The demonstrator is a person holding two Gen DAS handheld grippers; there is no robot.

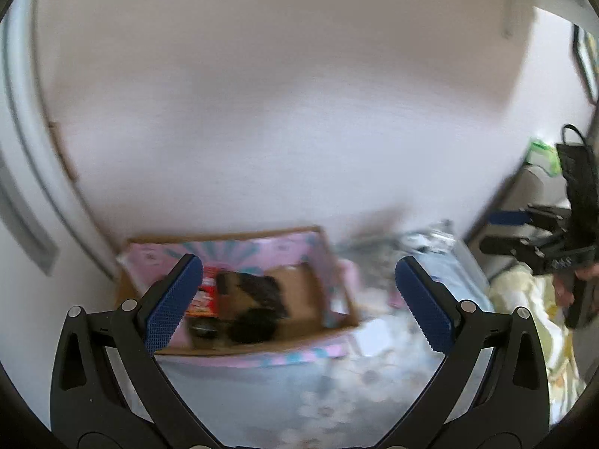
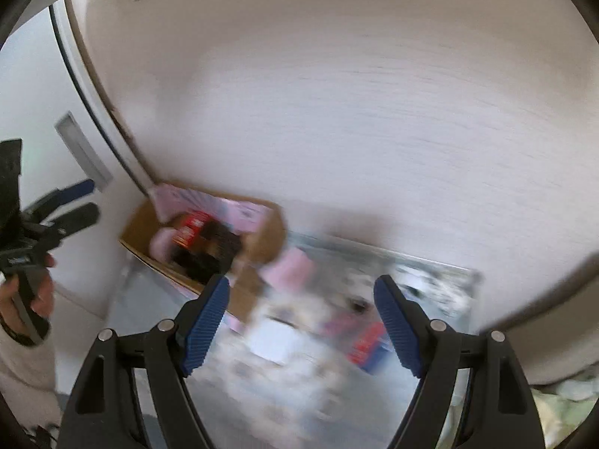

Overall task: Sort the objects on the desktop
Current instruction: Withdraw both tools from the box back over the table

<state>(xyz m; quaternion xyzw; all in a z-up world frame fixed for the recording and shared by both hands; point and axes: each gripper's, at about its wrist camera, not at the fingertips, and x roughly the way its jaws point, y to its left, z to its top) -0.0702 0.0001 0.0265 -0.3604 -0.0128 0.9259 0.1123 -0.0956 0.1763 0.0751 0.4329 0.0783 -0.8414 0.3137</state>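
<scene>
Both grippers [image 1: 297,299] [image 2: 301,321], jaws apart, hover above the cardboard box [image 1: 299,280].

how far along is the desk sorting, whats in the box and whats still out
Done: the cardboard box already holds a red packet and dark items. In hand: nothing; the left gripper and right gripper are both open and empty. Left: a white card and a red-and-blue pack on the desk.

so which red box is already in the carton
The red box at the carton's left end, beside the dark items. The other red box lies outside on the patterned tabletop, near the right gripper's right finger.
</scene>
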